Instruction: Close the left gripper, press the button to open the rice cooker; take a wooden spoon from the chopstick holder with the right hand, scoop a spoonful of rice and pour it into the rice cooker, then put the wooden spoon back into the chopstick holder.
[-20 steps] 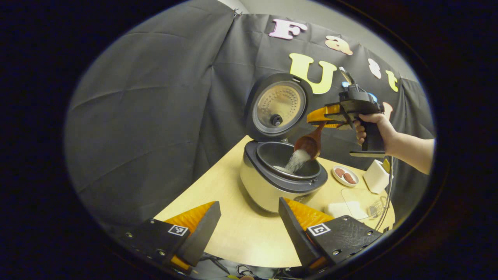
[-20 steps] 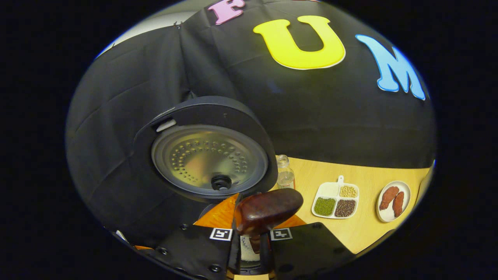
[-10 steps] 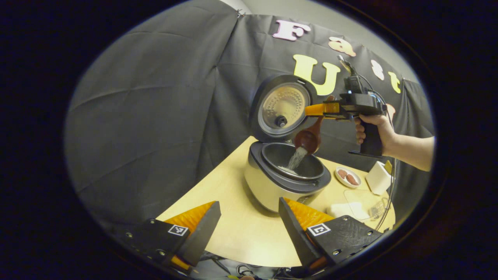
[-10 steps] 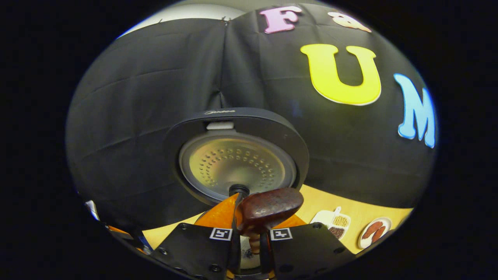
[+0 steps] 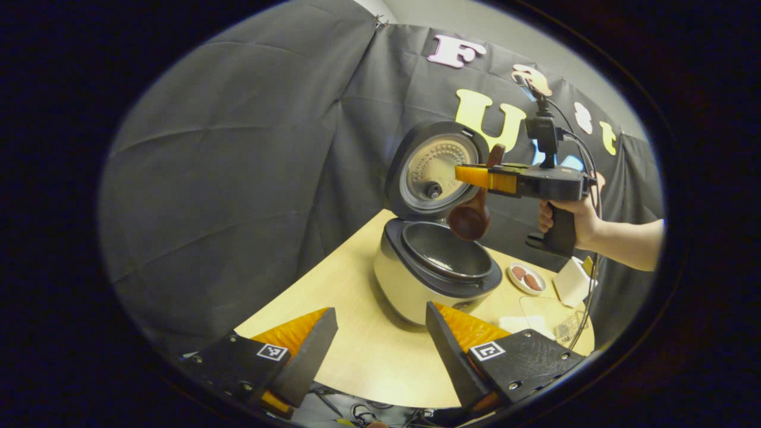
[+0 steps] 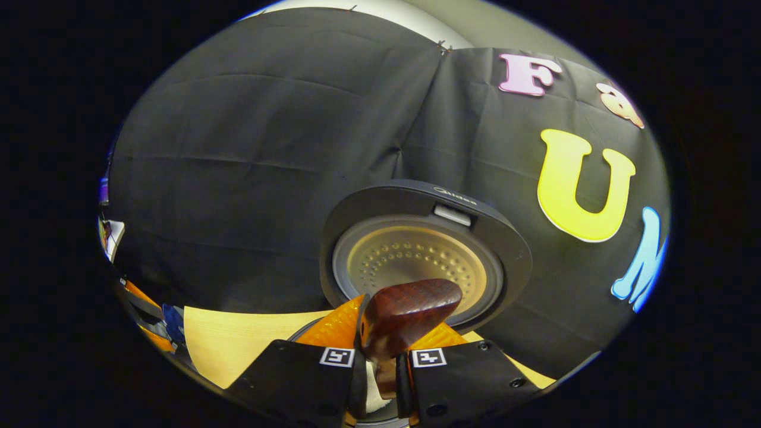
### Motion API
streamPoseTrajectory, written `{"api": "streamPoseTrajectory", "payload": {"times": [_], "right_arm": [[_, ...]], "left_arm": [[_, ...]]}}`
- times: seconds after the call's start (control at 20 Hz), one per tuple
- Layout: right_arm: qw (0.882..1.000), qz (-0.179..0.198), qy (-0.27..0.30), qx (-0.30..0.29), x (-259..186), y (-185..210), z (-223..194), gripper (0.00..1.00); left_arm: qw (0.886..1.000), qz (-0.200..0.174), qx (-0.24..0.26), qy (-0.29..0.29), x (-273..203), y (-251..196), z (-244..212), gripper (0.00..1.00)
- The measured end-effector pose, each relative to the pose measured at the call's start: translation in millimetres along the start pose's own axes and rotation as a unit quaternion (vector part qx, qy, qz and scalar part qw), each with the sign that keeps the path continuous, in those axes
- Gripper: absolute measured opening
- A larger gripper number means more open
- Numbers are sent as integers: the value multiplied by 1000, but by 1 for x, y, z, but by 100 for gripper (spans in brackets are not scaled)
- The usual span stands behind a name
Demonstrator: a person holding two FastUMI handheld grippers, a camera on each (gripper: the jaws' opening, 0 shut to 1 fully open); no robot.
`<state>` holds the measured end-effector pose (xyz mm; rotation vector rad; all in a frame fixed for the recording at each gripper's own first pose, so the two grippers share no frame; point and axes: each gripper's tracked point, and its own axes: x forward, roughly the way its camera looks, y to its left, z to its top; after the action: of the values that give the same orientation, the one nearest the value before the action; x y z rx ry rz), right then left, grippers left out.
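The table (image 5: pixel 357 356) carried the rice cooker (image 5: pixel 425 279) at its centre, lid (image 5: pixel 437 169) raised at twelve o'clock of the bare dark pot (image 5: pixel 446 258). The left gripper (image 5: pixel 380 351) hung at six o'clock from the cooker, jaws wide and holding nothing. The right gripper (image 5: pixel 475 176), in a hand (image 5: pixel 574 217) at three o'clock, pinched the wooden spoon (image 5: pixel 472 211) by its handle, bowl hanging above the pot's rim.

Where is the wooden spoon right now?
In the left gripper view, the wooden spoon hangs bowl-down from the right gripper, just above the open rice cooker.
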<state>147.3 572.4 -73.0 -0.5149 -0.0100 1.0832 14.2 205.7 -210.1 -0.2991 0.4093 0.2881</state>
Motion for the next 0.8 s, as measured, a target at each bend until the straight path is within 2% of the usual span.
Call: {"api": "streamPoseTrajectory", "payload": {"times": [0.25,0.35,0.4,0.45,0.55,0.6,0.75,0.8], "right_arm": [[1000,-20,-2,-10,-17,0,9,21],[999,-34,-12,-2,-36,-10,20,22],[999,-41,-19,1,-47,-16,26,19],[998,-49,-25,4,-58,-23,32,21],[997,-70,-36,14,-83,-38,37,21],[996,-81,-42,21,-97,-47,39,18],[989,-129,-60,42,-142,-84,39,18],[986,-143,-63,49,-160,-95,36,21]], "left_arm": [[1000,-9,-12,8,4,1,0,95],[1000,-25,-1,6,8,-3,2,95],[999,-34,10,4,14,-5,4,94],[999,-40,23,3,20,-9,5,93],[998,-45,41,3,32,-15,12,95],[998,-49,42,-2,37,-22,21,95],[996,-73,39,-23,41,-56,42,95],[996,-80,40,-27,42,-69,48,95]]}}
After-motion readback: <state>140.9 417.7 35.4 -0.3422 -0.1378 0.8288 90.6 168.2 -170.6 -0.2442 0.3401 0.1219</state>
